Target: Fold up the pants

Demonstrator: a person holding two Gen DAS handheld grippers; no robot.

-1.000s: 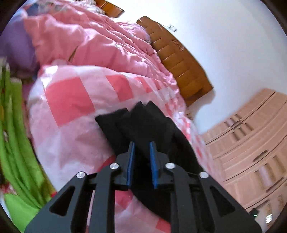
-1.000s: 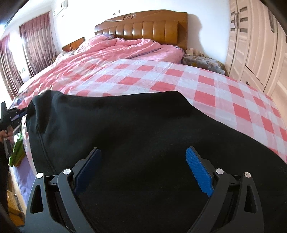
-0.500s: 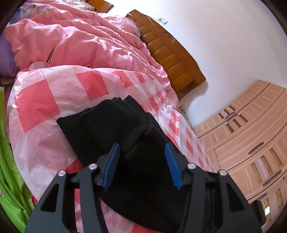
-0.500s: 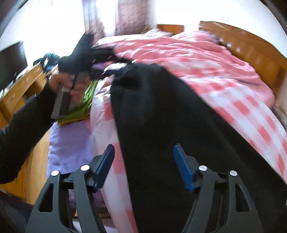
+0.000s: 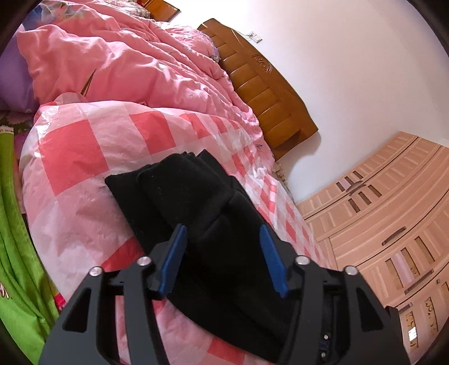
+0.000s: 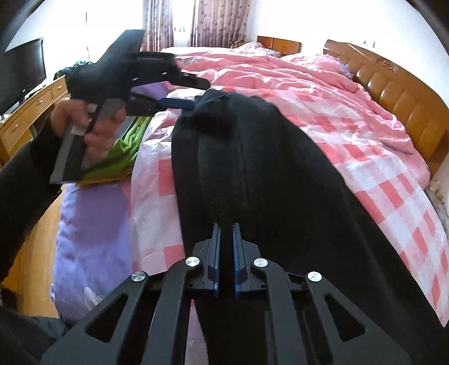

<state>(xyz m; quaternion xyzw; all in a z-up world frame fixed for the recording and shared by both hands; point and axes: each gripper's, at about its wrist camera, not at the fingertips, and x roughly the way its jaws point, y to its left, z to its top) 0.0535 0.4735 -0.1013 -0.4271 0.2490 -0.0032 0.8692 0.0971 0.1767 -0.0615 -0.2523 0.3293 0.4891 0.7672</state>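
**Right claw pinches the pants, left claw lets go**

The right gripper (image 6: 226, 247) sits low at six o'clock in its own view, its blue pads pressed together on a ridge of the black pants (image 6: 269, 179), a thin fold of the dark cloth caught between them. Its jaws have just been closing. From there the pants run away toward twelve o'clock as one long dark strip, lying flat on the pink checked sheet (image 6: 393, 196) of the bed.

At the far end of that strip, round about eleven o'clock, the left gripper (image 6: 185, 92) hovers at the garment's bunched end, held in the person's left hand (image 6: 92, 123) with a dark sleeve (image 6: 25, 174) behind it. Seen from its own camera, the left gripper (image 5: 221, 252) stands spread, with the blue pads (image 5: 174, 261) well apart, and its jaws have just been opening. The layered end of the pants (image 5: 179, 191) lies between and beyond the pads, resting on the sheet (image 5: 84, 157) without being squeezed.

A crumpled pink quilt (image 5: 126, 64) is heaped at twelve o'clock in that view, and the wooden headboard (image 5: 261, 84) stands at one o'clock. A wardrobe (image 5: 387, 213) fills three o'clock, and green cloth (image 5: 14, 252) hangs at nine. In the right view, curtains (image 6: 196, 22) show at twelve o'clock and a dark screen (image 6: 22, 70) on a wooden desk (image 6: 28, 112) at ten.
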